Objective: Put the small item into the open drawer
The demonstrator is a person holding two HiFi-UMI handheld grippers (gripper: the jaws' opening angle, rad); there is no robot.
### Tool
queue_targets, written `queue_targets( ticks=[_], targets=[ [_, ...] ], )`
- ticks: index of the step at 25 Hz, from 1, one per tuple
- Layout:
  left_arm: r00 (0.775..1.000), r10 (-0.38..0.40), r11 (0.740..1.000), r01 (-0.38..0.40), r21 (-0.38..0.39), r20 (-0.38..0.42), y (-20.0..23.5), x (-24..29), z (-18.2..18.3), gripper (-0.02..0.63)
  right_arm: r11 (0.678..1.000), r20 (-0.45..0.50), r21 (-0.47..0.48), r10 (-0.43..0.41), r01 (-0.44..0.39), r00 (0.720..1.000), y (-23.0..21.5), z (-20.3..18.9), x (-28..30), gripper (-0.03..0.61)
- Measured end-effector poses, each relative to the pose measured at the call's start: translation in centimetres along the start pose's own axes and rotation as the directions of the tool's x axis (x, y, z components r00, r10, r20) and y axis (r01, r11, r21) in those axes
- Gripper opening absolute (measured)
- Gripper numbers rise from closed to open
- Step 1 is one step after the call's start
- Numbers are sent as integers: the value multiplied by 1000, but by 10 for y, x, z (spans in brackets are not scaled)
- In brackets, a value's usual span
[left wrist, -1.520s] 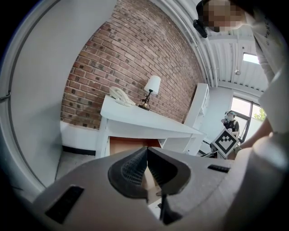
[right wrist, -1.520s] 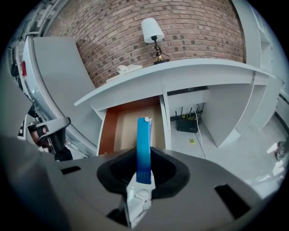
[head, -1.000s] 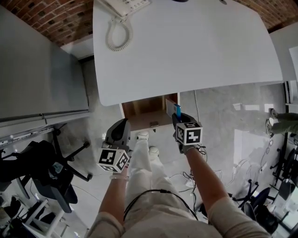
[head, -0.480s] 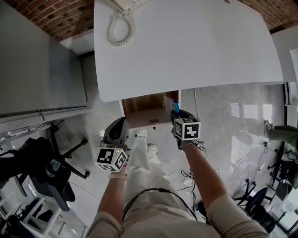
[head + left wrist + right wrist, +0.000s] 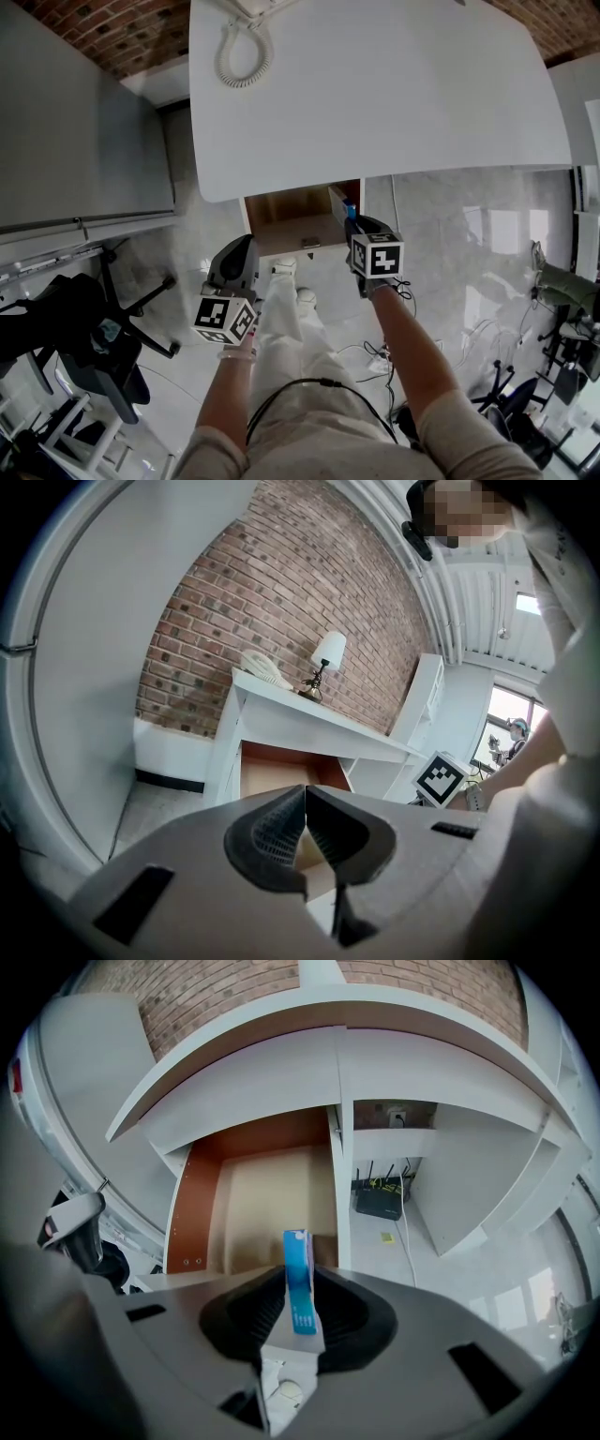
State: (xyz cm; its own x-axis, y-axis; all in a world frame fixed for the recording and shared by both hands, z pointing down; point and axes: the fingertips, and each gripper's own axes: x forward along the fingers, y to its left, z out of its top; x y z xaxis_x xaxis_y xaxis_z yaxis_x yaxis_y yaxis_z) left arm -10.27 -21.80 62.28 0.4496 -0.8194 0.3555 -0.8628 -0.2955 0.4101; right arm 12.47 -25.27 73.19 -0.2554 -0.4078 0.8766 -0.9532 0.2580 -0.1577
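Note:
A small blue box [image 5: 299, 1280] stands upright between the jaws of my right gripper [image 5: 298, 1309], which is shut on it. In the head view that box [image 5: 350, 210] shows at the right gripper [image 5: 357, 228], just over the right front corner of the open drawer [image 5: 292, 217]. The drawer [image 5: 267, 1206] is wooden inside and looks bare; it sticks out from under the white desk [image 5: 375, 84]. My left gripper [image 5: 236, 272] hangs lower, left of the drawer front, jaws closed together on nothing [image 5: 305, 832].
A corded phone [image 5: 246, 37] lies at the desk's far left, with a lamp [image 5: 325, 658] behind it. A grey cabinet [image 5: 75, 141] stands left. Office chairs [image 5: 80, 337] sit at the lower left. A router [image 5: 380, 1202] and cables lie under the desk, right of the drawer. The person's legs are below.
The right gripper with the blue box has edged slightly forward toward the drawer's right front corner. The left gripper has barely moved.

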Motion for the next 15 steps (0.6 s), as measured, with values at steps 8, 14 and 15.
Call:
queue_targets(
  ticks=[8, 14, 15],
  targets=[
    [1000, -7, 1000, 7, -2, 1, -4, 0, -1, 6, 1000, 13, 11, -30, 29, 999, -12, -3, -6, 100],
    [1000, -11, 1000, 11, -2, -2, -6, -1, 0, 6, 998, 28, 21, -54, 54, 998, -19, -3, -13, 97],
    [1000, -10, 1000, 10, -2, -2, -6, -2, 0, 6, 998, 29, 22, -56, 55, 998, -20, -3, -14, 97]
  ],
)
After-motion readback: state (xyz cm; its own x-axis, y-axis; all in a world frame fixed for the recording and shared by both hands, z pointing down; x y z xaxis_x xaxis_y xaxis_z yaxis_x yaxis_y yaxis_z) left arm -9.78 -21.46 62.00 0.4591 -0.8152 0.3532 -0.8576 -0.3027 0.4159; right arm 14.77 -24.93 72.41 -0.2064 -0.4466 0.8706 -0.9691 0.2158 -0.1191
